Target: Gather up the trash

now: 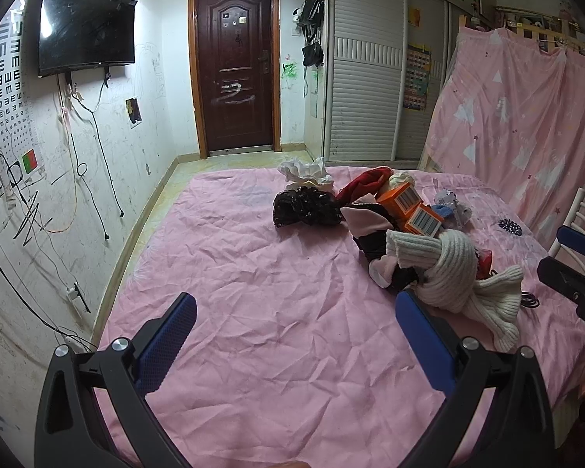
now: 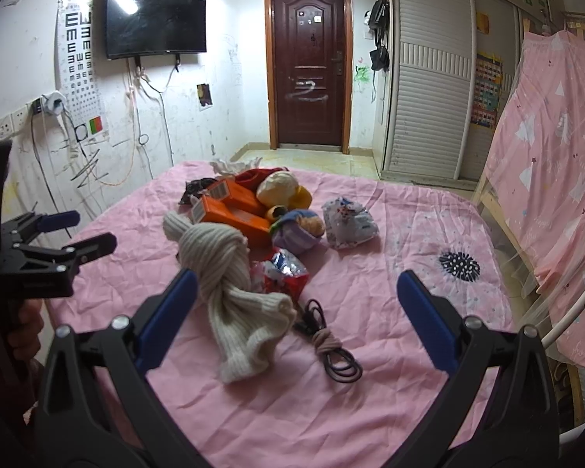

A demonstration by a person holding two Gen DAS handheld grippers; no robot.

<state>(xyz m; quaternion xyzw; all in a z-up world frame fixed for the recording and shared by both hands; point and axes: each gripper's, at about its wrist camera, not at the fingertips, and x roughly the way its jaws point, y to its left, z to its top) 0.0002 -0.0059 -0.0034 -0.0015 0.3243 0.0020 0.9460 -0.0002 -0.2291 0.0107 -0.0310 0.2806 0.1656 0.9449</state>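
Cable coil (image 2: pixel 333 355) beside red wrapper (image 2: pixel 282 273): right view only.

Eye chart (image 2: pixel 80 74) of tumbling letter E rows on the wall at nine o'clock of the television (image 2: pixel 156 13), barcodes, digits unreadable, on the orange boxes (image 2: pixel 234 210) on the bed (image 2: pixel 370 292)

Home bedroom, pink-sheeted bed (image 2: pixel 370 409), wardrobe (image 2: pixel 429 97)

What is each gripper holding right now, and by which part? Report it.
Nothing. The left gripper and the right gripper are both open above the pink bedsheet, fingers apart, with nothing between them. The knit scarf lies loose.
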